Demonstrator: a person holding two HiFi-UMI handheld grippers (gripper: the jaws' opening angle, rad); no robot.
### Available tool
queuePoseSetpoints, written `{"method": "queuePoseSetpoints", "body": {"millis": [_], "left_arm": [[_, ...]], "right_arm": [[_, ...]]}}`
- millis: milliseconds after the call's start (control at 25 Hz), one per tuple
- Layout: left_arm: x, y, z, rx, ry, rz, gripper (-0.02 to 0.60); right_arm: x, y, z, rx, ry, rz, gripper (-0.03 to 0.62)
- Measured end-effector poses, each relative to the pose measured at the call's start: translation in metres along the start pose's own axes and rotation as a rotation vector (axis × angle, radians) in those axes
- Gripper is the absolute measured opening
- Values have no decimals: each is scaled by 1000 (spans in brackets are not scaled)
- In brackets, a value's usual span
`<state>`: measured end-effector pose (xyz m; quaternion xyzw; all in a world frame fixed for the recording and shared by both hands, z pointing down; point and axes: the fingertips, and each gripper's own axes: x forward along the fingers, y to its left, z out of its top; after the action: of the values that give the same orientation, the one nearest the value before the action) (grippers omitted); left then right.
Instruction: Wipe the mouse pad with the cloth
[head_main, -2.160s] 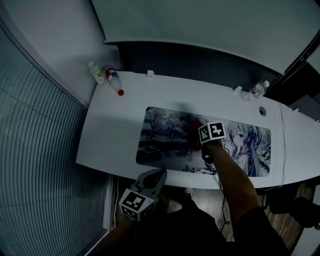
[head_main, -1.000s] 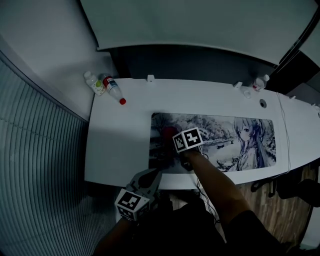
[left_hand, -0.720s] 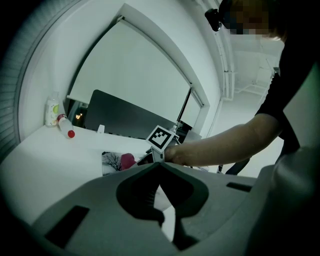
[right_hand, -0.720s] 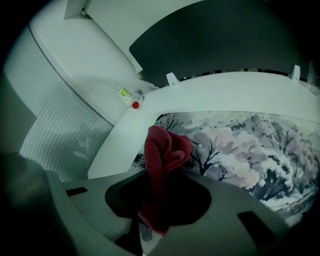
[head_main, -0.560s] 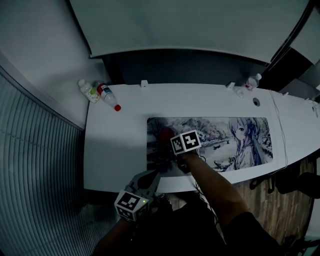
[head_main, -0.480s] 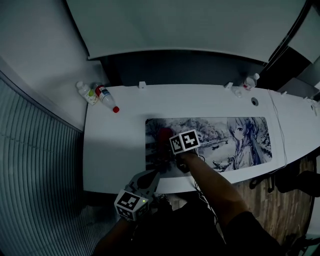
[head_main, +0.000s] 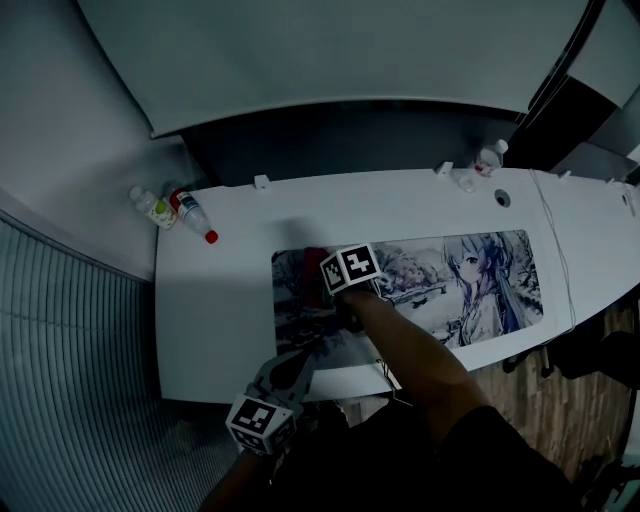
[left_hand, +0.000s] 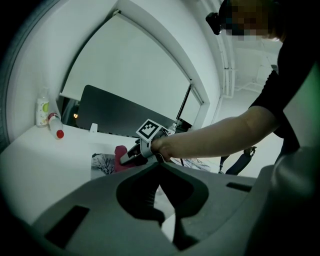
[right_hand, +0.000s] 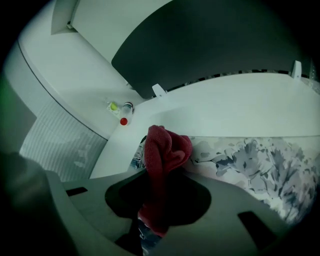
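Your right gripper (head_main: 325, 276) has its fingers closed tight on the red cloth (head_main: 314, 261), and in the right gripper view (right_hand: 151, 172) you can see the cloth (right_hand: 166, 149) pinched between the two jaws, with its bunched end standing out past the tips and a short tail hanging back behind them. The cloth sits over the left part of the mouse pad (head_main: 430, 268), close to that end of it, and the printed trees and figure on the mouse pad (right_hand: 250, 162) stretch away to the right. Your right forearm (head_main: 410, 350) reaches across the front edge of the white desk (head_main: 225, 300) to get there. Your left gripper (head_main: 300, 358) is held low at the front edge of the desk, pointing toward the pad; in the left gripper view (left_hand: 160, 166) its jaws meet at the tips with nothing between them. Two small bottles (head_main: 172, 210) lie at the far left corner of the desk, well apart from the pad, and another bottle (head_main: 487, 156) stands by the back edge toward the right
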<state>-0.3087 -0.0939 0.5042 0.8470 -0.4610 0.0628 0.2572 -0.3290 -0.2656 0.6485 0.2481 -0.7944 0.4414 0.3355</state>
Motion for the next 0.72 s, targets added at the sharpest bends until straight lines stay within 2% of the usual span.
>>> {"method": "queuePoseSetpoints", "body": {"millis": [360, 720], "left_arm": [[34, -21, 5, -2, 27, 11, 6], [87, -70, 9, 18, 46, -29, 6]], "right_arm": [[-7, -19, 1, -6, 54, 60, 107], [-64, -97, -10, 42, 56, 56, 107]]}}
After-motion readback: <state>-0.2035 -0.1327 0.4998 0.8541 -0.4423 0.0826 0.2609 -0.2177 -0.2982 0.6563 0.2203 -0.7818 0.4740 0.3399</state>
